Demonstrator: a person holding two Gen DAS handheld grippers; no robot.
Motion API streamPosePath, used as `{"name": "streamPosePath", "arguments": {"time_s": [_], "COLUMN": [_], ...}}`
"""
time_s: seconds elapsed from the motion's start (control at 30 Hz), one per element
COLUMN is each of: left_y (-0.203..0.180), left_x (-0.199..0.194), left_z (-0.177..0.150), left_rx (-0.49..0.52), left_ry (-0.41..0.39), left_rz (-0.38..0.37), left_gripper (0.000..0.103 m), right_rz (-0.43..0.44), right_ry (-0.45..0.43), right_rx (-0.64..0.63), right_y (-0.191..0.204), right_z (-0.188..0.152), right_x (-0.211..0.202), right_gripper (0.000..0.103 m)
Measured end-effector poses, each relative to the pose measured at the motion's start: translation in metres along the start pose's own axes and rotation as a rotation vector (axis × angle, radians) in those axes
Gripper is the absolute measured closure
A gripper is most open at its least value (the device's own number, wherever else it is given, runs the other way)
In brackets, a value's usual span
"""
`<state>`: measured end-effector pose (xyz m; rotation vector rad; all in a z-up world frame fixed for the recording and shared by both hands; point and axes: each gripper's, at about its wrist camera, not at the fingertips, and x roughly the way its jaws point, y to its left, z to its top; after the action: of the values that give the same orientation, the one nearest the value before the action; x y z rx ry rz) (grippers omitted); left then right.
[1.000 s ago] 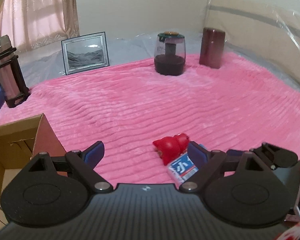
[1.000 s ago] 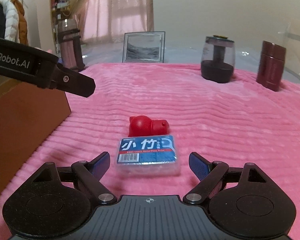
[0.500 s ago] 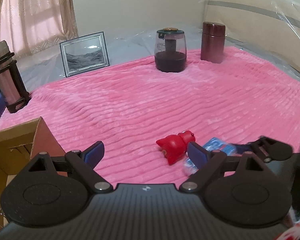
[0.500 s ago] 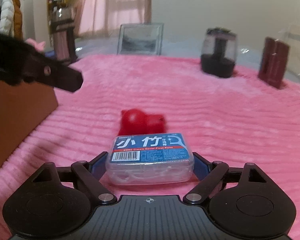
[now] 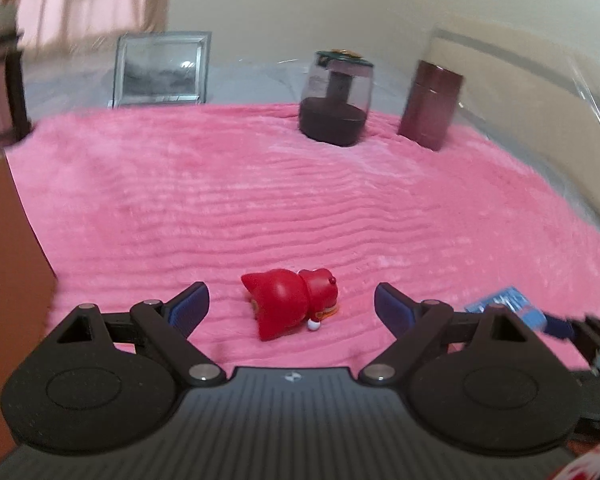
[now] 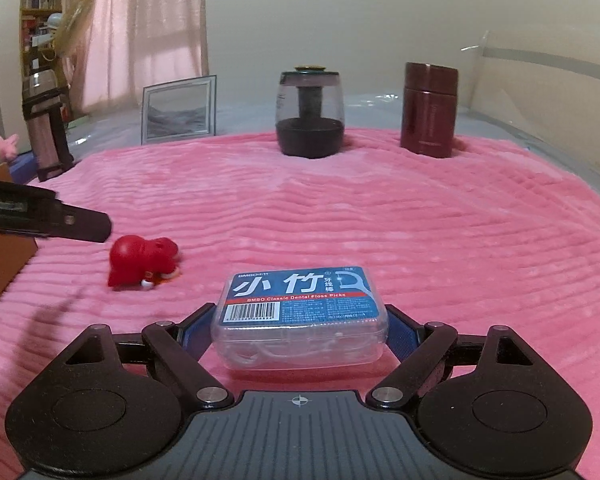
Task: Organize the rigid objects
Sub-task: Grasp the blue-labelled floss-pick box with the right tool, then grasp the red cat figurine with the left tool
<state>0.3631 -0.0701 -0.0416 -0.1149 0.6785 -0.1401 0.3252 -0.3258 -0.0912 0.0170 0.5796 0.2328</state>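
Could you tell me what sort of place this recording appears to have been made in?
Most likely a bedroom at home: a pink plush blanket covers what looks like a bed, pink curtains hang at a window, and a bookshelf stands in the corner. A picture frame adds to the domestic feel.

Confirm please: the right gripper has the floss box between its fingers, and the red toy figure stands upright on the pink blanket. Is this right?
Not fully. The red toy figure lies on its side on the pink blanket, not upright; the left wrist view shows this. The rest holds: in the right wrist view the floss box sits between the fingers of the right gripper.
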Motion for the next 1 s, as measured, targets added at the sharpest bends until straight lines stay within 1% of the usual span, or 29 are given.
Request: {"name": "streamPosePath", "arguments": {"time_s": [0.03,0.1,0.17,0.4,0.53,0.6,0.63,0.8,0.9,1.0], "left_y": [0.002,0.004,0.004,-0.002,-0.007,-0.007,-0.006,-0.005,-0.005,-0.007], "left_x": [0.006,0.017,0.028,0.052,0.064,0.068,0.070,0.058,0.038,0.010], "left_z": [-0.002,-0.005,-0.006,-0.009,-0.010,-0.011,-0.012,-0.021,-0.032,-0.049], "left_rx": [-0.017,-0.048,-0.059,-0.061,-0.039,-0.039,-0.042,-0.028,-0.027,-0.011], "left_ry": [-0.001,-0.016,-0.015,-0.016,-0.005,0.003,0.007,-0.004,-0.006,-0.016], "left_rz": [0.009,0.023,0.032,0.017,0.041,0.054,0.052,0.047,0.035,0.021], "left_gripper": [0.019,0.025,0.029,0.030,0.030,0.038,0.038,0.040,0.040,0.040], "right_rz": [0.001,0.001,0.004,0.011,0.012,0.011,0.012,0.014,0.018,0.021], "right_ry": [-0.002,-0.004,-0.005,-0.003,-0.001,-0.001,0.000,0.005,-0.001,-0.004], "right_rx": [0.005,0.012,0.017,0.031,0.037,0.037,0.038,0.035,0.038,0.041], "right_y": [-0.003,-0.005,-0.006,-0.009,-0.010,-0.010,-0.010,-0.008,-0.005,0.000], "right_z": [-0.001,-0.002,-0.004,-0.007,-0.006,-0.007,-0.007,-0.009,-0.011,-0.015], "right_x": [-0.001,-0.002,-0.002,0.001,0.002,0.002,0.002,-0.001,-0.010,-0.025], "right_gripper": [0.020,0.020,0.020,0.020,0.020,0.020,0.020,0.020,0.020,0.020]}}
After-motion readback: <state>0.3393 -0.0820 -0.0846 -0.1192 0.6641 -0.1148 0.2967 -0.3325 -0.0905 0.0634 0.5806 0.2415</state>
